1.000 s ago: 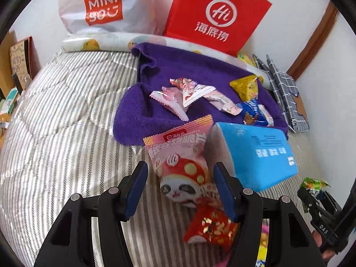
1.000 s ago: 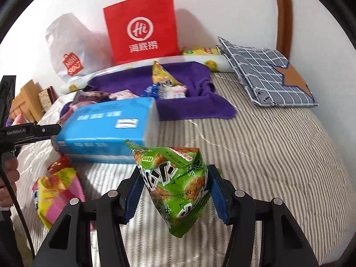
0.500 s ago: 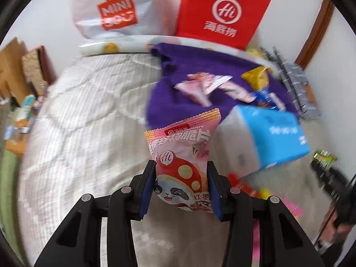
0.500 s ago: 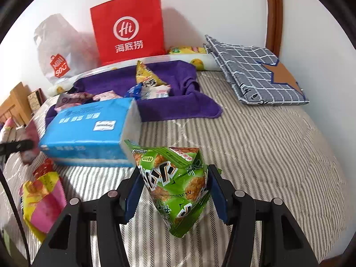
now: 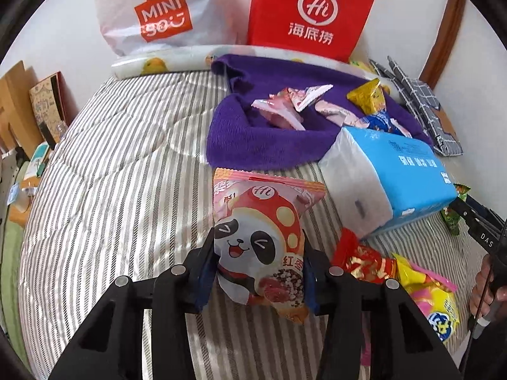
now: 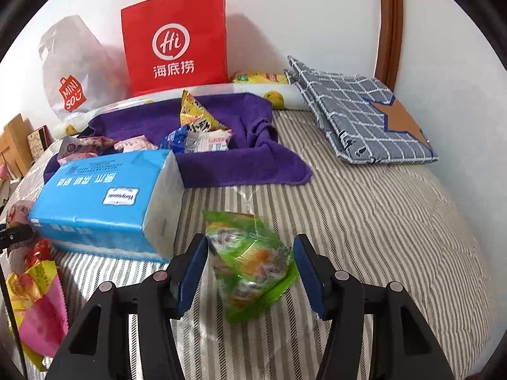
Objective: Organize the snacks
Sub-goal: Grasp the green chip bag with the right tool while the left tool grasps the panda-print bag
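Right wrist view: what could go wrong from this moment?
The right hand-held gripper stands open around the blurred green foil snack bag; it may land short of the purple towel. The left hand-held gripper pinches only the lower part of the pink panda snack packet, which might slip.

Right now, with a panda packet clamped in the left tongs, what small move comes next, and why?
Probably carry the panda packet forward to the purple towel and release. The left tongs grip it above the bedspread, and other snacks already lie there.

Red paper bag (image 6: 176, 39), white plastic bag (image 5: 152, 9), blue tissue pack (image 6: 104, 196).
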